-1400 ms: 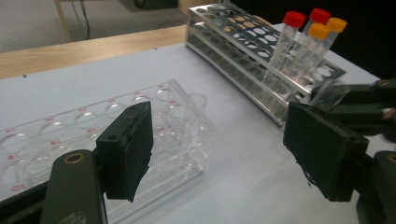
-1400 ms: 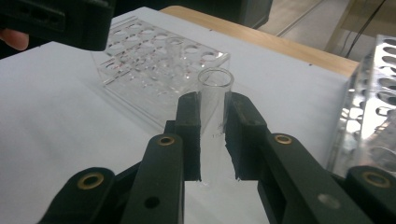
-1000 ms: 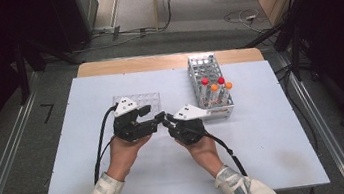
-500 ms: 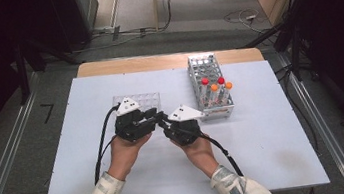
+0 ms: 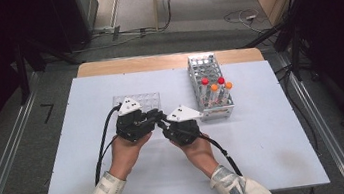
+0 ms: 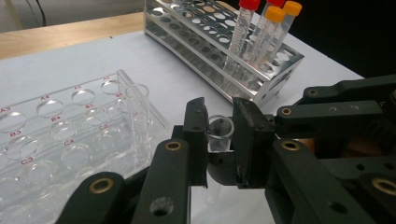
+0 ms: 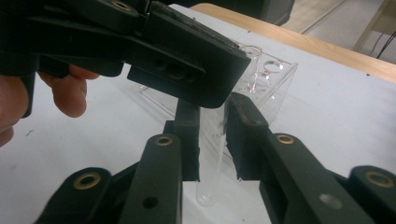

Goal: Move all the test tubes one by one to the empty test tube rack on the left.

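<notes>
Over white table (image 5: 276,138), both claws pinch an upright clear tube (image 7: 210,154).

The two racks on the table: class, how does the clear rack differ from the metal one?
1. The clear rack is flat, see-through plastic with red labels; the metal rack is a taller wire frame.
2. The clear rack holds one uncapped tube; the metal rack holds four capped tubes, red and orange.
Both stand on the white table.
</notes>
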Demonstrator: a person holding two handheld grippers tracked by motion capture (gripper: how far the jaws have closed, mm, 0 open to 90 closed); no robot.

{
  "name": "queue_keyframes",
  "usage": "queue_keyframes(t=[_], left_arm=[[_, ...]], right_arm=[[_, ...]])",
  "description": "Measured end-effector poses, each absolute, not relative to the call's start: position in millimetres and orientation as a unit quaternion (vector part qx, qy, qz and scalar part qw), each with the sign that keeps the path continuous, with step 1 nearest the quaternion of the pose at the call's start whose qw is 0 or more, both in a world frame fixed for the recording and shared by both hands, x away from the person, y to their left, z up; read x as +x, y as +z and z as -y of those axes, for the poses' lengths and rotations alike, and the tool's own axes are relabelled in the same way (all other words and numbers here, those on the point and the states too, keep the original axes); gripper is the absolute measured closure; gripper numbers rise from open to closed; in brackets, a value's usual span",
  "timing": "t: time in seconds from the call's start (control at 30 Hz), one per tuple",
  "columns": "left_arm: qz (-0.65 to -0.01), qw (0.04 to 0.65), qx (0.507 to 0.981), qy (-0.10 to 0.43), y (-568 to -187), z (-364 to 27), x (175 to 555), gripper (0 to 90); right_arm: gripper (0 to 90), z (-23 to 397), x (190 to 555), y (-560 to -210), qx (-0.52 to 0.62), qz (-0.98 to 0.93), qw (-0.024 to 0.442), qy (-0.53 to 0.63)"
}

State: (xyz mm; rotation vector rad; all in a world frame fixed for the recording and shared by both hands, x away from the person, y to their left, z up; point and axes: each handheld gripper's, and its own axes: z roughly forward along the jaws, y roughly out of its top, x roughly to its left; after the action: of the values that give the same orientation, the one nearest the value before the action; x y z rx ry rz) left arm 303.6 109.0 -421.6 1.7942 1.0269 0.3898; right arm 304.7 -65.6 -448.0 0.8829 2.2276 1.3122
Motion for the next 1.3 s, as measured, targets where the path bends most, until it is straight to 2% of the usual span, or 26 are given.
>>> queue_keyframes(t=[0.17, 0.57, 1.0, 1.3], left_arm=[[-0.428, 0.495, 0.737, 0.166, -420, -112, 305, 76.6], [-0.436, 0.508, 0.721, 0.176, -405, -122, 307, 76.6], [-0.456, 0.517, 0.697, 0.197, -389, -149, 312, 76.7], [-0.463, 0.514, 0.689, 0.216, -378, -155, 319, 76.6]], right_arm=[[46.5, 70, 306, -447, 0.304, -0.812, 0.188, 0.461], [44.7, 102, 305, -440, 0.317, -0.806, 0.18, 0.466], [42.2, 147, 305, -441, 0.345, -0.798, 0.189, 0.457], [41.9, 163, 310, -441, 0.362, -0.788, 0.195, 0.458]])
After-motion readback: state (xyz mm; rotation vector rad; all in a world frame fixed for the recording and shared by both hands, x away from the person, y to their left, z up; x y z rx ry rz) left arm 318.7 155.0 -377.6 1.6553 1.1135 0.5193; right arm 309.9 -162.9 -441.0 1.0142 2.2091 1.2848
